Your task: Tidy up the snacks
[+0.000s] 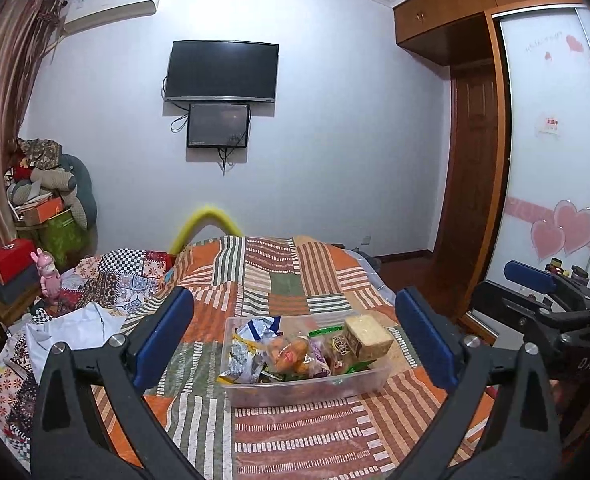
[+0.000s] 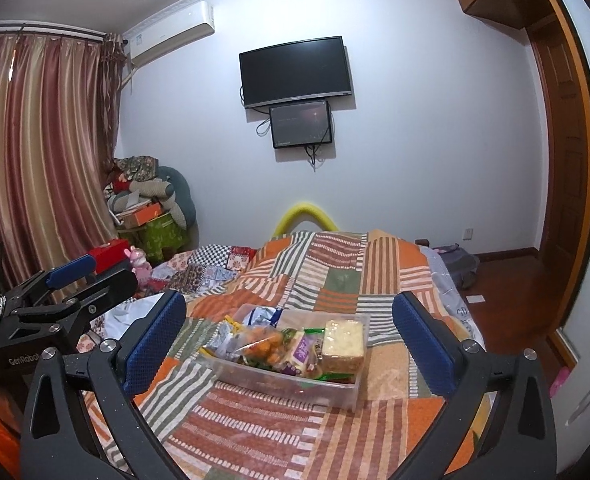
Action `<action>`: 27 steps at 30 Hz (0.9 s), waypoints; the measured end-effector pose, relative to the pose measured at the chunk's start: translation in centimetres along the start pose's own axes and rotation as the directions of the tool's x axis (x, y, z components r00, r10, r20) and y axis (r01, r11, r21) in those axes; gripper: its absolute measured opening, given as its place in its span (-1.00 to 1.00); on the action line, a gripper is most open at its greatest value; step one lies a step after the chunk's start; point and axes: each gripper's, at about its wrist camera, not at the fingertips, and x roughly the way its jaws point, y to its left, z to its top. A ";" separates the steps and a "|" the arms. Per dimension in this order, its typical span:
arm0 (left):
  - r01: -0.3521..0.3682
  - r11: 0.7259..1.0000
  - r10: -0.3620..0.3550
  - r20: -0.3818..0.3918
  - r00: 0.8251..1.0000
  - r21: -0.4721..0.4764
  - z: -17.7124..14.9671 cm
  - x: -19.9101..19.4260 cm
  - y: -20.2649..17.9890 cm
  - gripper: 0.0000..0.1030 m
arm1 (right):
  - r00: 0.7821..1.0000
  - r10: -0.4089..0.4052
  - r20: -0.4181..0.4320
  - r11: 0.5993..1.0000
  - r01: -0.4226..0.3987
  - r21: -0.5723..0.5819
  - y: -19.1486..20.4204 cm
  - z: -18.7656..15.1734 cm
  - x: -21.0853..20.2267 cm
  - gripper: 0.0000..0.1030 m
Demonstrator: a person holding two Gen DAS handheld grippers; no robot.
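A clear plastic box (image 1: 295,394) (image 2: 295,384) stands on the striped patchwork bedspread (image 1: 295,440) (image 2: 255,432). It holds several snack packets: a pale cracker block (image 1: 367,336) (image 2: 343,344), an orange bread packet (image 1: 289,354) (image 2: 263,344), a purple packet (image 2: 301,350) and a blue-white packet (image 1: 255,328). My left gripper (image 1: 295,300) (image 2: 95,276) is open, its blue pads wide apart, and the box sits just ahead of them, untouched. Beside it, my right gripper (image 2: 289,300) (image 1: 515,284) is also open with nothing between its fingers.
A white cloth (image 1: 83,328) and a checked quilt (image 1: 127,276) lie on the bed's left. A pink figure (image 1: 49,276) and a red box (image 1: 9,260) stand beyond them. A wardrobe (image 1: 551,160) and wooden floor (image 2: 507,288) are on the right. A yellow foam arc (image 2: 307,212) rises behind the bed.
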 end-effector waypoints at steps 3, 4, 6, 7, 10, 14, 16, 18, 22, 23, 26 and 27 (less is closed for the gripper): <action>0.001 1.000 -0.001 -0.001 1.000 -0.003 0.0 0.1 0.0 0.98 | 1.000 -0.001 -0.001 1.000 0.001 0.000 0.0 0.0 0.0 1.00; 0.001 1.000 -0.001 -0.003 1.000 -0.005 0.0 0.2 0.0 0.98 | 1.000 -0.001 -0.002 1.000 0.001 0.001 -0.1 -0.1 -0.1 1.00; 0.003 1.000 -0.003 -0.006 1.000 -0.008 0.0 0.3 0.1 0.98 | 1.000 0.001 -0.004 1.000 -0.001 0.002 -0.1 -0.1 -0.1 1.00; 0.003 1.000 -0.003 -0.005 1.000 -0.008 -0.1 0.3 0.1 0.98 | 1.000 0.000 -0.004 1.000 0.000 0.002 -0.1 -0.2 -0.2 1.00; 0.003 1.000 -0.003 -0.006 1.000 -0.006 -0.1 0.3 0.1 0.98 | 1.000 -0.001 -0.005 1.000 0.001 0.000 -0.1 -0.3 -0.2 1.00; 0.004 1.000 -0.004 -0.007 1.000 -0.007 -0.1 0.3 0.0 0.98 | 1.000 -0.001 -0.009 1.000 0.001 0.000 -0.2 -0.4 -0.3 1.00; 0.004 1.000 -0.004 -0.007 1.000 -0.005 -0.1 0.3 0.0 0.98 | 1.000 -0.002 -0.011 1.000 0.002 0.002 -0.3 -0.3 -0.4 1.00; 0.006 1.000 -0.006 -0.009 1.000 -0.005 -0.1 0.4 0.0 0.98 | 1.000 -0.005 -0.012 1.000 0.005 0.002 -0.3 -0.3 -0.4 1.00; 0.007 1.000 -0.007 -0.009 1.000 -0.005 -0.1 0.3 0.0 0.99 | 1.000 -0.008 -0.014 1.000 0.008 0.004 -0.4 -0.3 -0.4 1.00; 0.008 1.000 -0.008 -0.010 1.000 -0.005 -0.1 0.3 0.0 0.99 | 1.000 -0.008 -0.014 1.000 0.008 0.005 -0.5 -0.3 -0.4 1.00; 0.009 1.000 -0.009 -0.010 1.000 -0.004 -0.1 0.3 0.0 0.99 | 1.000 -0.010 -0.012 1.000 0.010 0.008 -0.5 -0.2 -0.5 1.00; 0.009 1.000 -0.009 -0.010 1.000 -0.003 -0.1 0.3 0.0 0.99 | 1.000 -0.010 -0.012 1.000 0.010 0.008 -0.5 -0.3 -0.5 1.00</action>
